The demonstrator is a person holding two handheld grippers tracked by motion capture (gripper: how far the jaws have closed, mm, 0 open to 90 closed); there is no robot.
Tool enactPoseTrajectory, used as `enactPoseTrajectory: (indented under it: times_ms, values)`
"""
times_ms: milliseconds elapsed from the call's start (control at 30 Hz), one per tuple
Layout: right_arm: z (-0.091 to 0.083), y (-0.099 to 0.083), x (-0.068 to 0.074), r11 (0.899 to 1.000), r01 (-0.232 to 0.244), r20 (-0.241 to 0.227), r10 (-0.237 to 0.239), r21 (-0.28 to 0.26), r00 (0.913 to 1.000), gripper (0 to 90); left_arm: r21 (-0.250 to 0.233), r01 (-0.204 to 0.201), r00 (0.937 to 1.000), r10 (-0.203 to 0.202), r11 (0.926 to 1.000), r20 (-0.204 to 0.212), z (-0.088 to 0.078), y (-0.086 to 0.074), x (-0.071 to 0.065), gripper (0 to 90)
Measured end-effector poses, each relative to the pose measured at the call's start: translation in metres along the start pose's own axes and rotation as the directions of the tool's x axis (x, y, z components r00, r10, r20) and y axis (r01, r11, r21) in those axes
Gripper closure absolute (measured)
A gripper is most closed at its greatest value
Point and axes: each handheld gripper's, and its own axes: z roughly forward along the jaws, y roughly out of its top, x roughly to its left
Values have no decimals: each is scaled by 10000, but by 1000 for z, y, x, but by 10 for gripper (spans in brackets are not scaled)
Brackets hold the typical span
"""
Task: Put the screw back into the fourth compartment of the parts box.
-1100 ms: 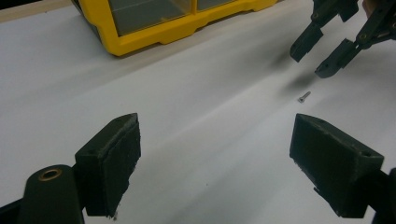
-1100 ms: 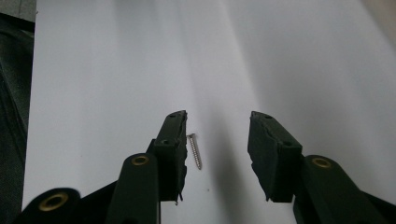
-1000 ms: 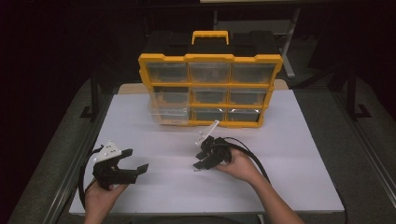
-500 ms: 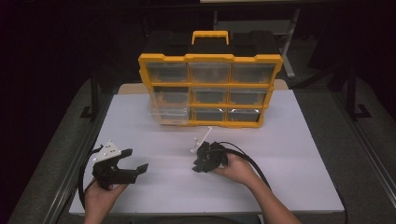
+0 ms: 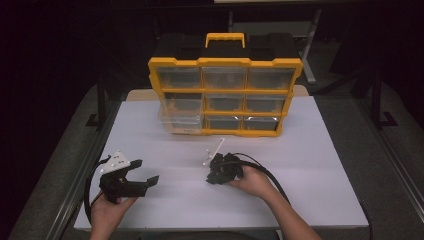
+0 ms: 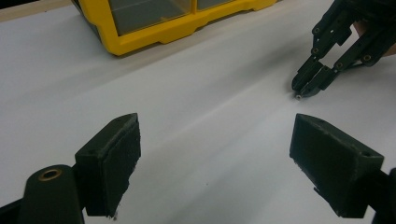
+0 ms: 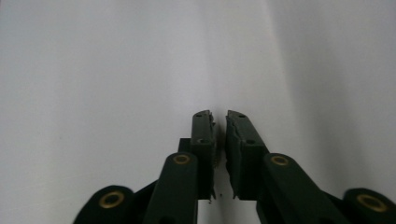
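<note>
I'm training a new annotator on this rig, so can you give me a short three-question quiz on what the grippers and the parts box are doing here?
1. True or false: the left gripper has its jaws spread wide apart over the white table.
2. The right gripper has its jaws: A) wide open, B) nearly together, tips down at the table, C) clamped on a drawer.
3. Which drawer of the yellow organizer sticks out from its slot?

Key
1. True; nothing lies between them.
2. B; the jaws have just been closing, and a tiny dark speck sits at the tips in the left gripper view, too small to identify.
3. The bottom-left clear drawer.
</note>
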Motion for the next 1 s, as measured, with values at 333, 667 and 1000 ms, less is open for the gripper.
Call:
enactPoseTrajectory:
  times_ms: [333,667,1000]
  values:
    - [0,0,-3,10000,-28,-110,29,32,9999,863,-19,-19,10000,19,10000,-26,-1,0,0,160]
    - [-6,-1,-8,9994,-350,-438,352,56,9984,866,-20,-26,10000,26,10000,-37,-1,0,0,161]
    - [-28,3,-18,9987,-489,-367,484,-115,9982,867,-32,-142,9999,142,9999,-35,-1,1,1,160]
